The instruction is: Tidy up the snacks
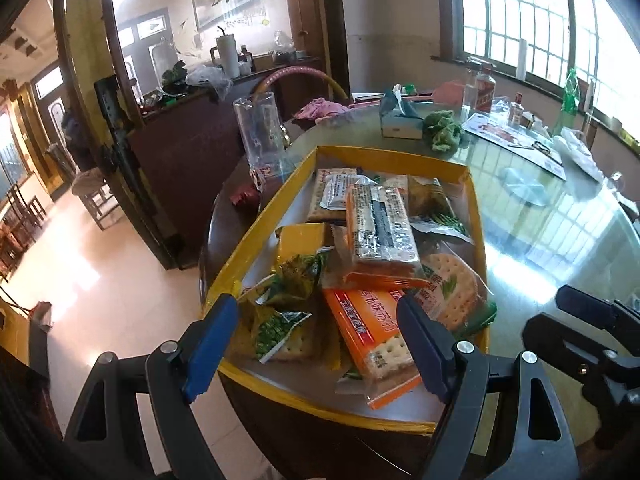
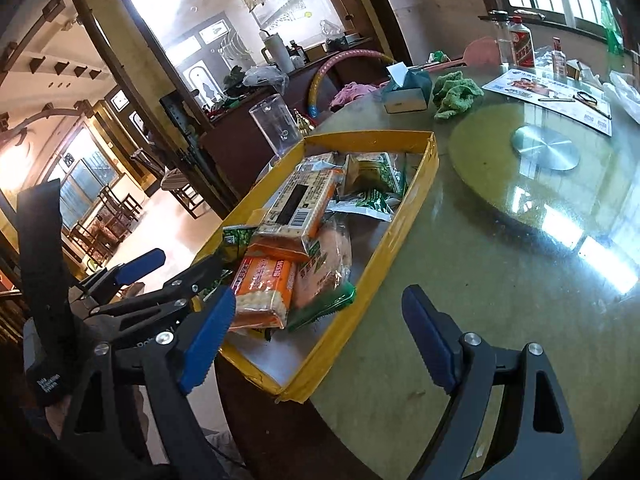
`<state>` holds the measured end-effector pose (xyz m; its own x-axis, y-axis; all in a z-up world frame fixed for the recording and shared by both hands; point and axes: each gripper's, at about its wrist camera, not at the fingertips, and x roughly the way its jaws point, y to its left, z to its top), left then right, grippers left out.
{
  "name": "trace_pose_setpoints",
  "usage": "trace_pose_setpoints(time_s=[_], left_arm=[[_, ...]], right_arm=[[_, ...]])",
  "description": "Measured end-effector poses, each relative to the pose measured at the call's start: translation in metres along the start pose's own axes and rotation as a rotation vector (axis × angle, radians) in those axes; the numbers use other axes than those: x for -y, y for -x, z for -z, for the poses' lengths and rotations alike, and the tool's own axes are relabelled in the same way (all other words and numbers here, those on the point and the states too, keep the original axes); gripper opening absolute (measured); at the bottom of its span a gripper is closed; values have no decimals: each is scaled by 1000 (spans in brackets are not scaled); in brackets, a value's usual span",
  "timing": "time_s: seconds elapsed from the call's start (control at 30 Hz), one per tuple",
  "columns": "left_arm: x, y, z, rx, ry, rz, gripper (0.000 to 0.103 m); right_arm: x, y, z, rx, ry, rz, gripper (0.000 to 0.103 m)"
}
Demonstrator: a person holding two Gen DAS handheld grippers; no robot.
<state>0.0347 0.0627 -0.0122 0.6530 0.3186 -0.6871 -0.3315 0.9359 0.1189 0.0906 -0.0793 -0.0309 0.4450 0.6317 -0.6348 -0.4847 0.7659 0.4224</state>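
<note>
A yellow cardboard tray (image 1: 474, 200) (image 2: 428, 160) sits at the near edge of the round glass table, filled with several cracker packs. An orange pack (image 1: 380, 232) (image 2: 300, 208) lies on top, with another orange pack (image 1: 372, 332) (image 2: 260, 288) nearer me and green packs (image 1: 288, 312) (image 2: 372, 200) around them. My left gripper (image 1: 320, 344) is open and empty, hovering over the tray's near end. My right gripper (image 2: 320, 332) is open and empty, beside the tray's near right corner; it also shows in the left wrist view (image 1: 592, 320).
A clear plastic cup (image 1: 260, 132) (image 2: 276, 128) stands behind the tray. A tissue box (image 1: 400, 120) (image 2: 408, 92), green cloth (image 1: 442, 132) (image 2: 456, 94), bottles (image 2: 522, 42), a leaflet (image 2: 552, 98) and the glass turntable (image 2: 546, 148) lie farther back. The table edge drops to the floor at the left.
</note>
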Motion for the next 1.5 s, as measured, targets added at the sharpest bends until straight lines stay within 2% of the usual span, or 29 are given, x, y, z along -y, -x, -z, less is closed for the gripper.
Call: trace_pose_setpoints(time_s=[0.2,1.5], left_arm=[[0,-3,2,9,-22,-32,82],[0,5,1,25,-39,-22,82]], right_arm=[[-7,-6,1,-14,11,2,85],[-30,11,6,15,39,44,85]])
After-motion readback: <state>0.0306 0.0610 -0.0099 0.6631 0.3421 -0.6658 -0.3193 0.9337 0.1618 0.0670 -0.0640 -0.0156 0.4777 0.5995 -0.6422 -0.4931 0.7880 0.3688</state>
